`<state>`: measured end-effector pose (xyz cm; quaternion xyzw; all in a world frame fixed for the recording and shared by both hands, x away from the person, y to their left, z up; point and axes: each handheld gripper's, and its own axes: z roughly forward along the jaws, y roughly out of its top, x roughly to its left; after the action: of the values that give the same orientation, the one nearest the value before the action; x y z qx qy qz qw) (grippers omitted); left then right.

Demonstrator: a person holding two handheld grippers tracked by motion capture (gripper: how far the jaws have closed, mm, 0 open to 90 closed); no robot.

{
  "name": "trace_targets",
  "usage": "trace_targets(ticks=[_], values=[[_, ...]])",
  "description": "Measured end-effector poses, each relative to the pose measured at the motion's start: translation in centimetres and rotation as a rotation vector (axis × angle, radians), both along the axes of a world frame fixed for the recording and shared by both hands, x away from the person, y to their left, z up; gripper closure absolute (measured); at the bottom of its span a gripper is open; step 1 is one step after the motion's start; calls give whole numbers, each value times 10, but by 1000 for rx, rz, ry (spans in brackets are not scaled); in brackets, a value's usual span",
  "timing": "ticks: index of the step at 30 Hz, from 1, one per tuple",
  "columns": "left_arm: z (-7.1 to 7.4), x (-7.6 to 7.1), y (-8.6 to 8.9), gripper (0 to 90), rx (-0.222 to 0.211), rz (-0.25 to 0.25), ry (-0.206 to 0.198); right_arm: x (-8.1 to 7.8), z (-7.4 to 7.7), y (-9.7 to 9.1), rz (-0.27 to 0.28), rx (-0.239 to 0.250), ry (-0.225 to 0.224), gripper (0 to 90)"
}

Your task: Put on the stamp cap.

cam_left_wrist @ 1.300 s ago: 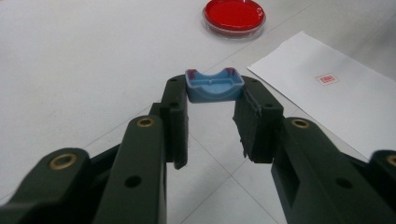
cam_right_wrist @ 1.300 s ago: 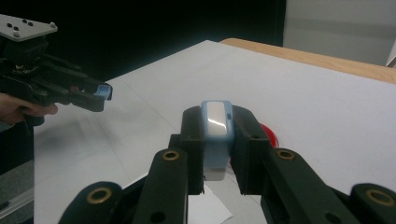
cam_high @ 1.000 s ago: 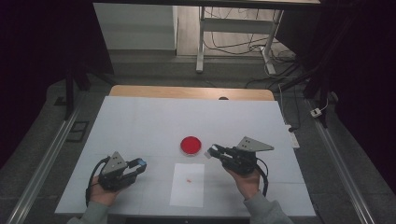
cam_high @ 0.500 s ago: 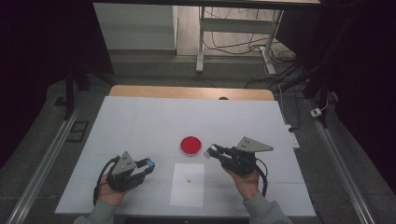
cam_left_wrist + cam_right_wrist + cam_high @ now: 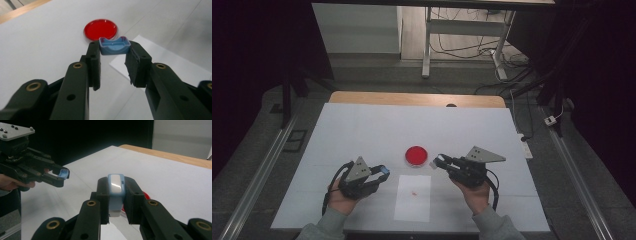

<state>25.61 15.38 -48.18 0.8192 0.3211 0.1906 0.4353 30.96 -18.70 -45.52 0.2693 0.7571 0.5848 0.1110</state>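
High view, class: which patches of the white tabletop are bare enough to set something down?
Bare: the white tabletop behind the red dish, and both outer sides. Crowded: the near middle, around the paper sheet and both hand-held grippers, left and right.

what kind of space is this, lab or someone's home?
Most likely a lab or recording workshop, not a home. The white-covered table sits between metal rails on a grey floor, loose cables trail under a bench behind, and a person works with two handheld grippers, left and right.
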Motion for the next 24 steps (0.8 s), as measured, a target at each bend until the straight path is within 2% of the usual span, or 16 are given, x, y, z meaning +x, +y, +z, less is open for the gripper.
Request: trace_targets(ticks=[5,16,24], values=[[4,7,-10,657,4,-22,-8,0,1,-1,-1,2,-1,751],[0,17,-20,657,1,-34,3,1,1,2,3,4,2,751],[1,23,-35,656,-2,-54,0,1,1,4,5,6,3,750]])
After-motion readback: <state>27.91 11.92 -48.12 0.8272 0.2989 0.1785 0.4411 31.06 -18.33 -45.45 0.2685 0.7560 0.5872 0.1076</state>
